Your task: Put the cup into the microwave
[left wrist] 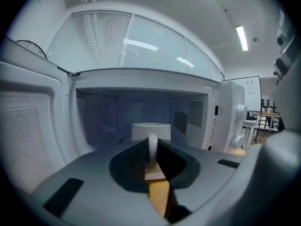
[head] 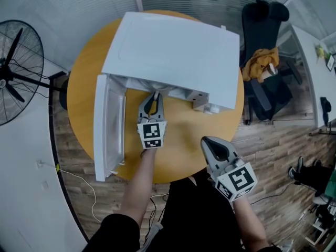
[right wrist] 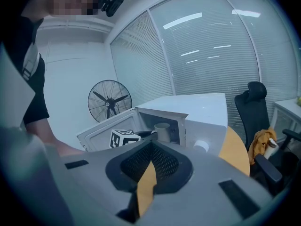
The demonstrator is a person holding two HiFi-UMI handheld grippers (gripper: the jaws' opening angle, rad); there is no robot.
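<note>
cup (left wrist: 150, 131) sits inside the open microwave (head: 173, 51). left gripper (head: 156, 95) seems pinched on its handle; right gripper (head: 208, 142) closed, empty.

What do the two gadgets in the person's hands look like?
Each is a grey, beak-shaped tool with two jaws, lined inside with dark, mesh-textured pads. The left gripper and the right gripper each carry a white cube printed with black square markers. No cables show. The person wears black clothing.
</note>
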